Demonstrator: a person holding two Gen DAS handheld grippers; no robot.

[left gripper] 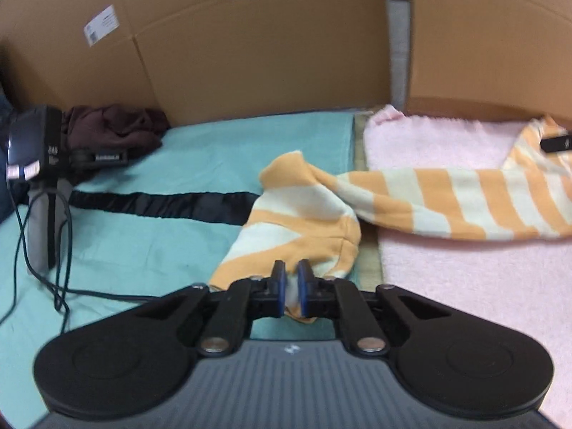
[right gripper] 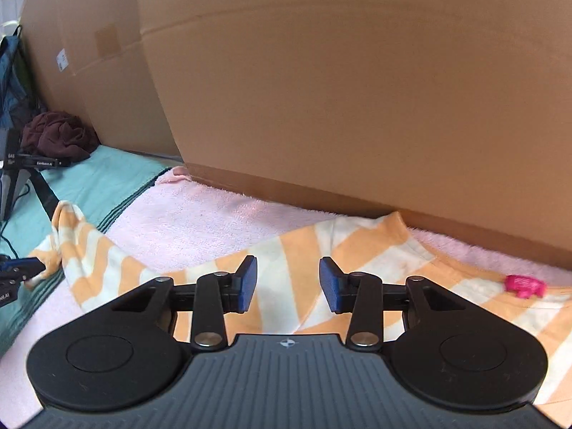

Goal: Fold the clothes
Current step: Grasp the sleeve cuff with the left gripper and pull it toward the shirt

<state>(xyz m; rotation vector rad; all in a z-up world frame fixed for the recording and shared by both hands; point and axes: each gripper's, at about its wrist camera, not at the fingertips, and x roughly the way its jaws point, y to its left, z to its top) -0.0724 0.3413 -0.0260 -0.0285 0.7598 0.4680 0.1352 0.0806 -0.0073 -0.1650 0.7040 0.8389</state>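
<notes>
Orange-and-cream striped top (left gripper: 411, 196), left wrist view: the left gripper (left gripper: 291, 287) is pinching the cuff end of a sleeve, fingers closed on the cloth; the sleeve is running from the teal sheet (left gripper: 161, 236) rightward onto the pink towel (left gripper: 447, 286), long axis left to right, cuff pointing toward the camera. Risk, as a judgement: the thin pinch is likely slipping if pulled hard, and the sleeve could be snagging the black strap (left gripper: 161, 202) under it. Right wrist view: the right gripper (right gripper: 287, 282) is hovering over the top's body (right gripper: 304, 250) with fingers apart, holding nothing; the garment is lying against the cardboard box (right gripper: 357, 89), so a fold there may be bunching.
</notes>
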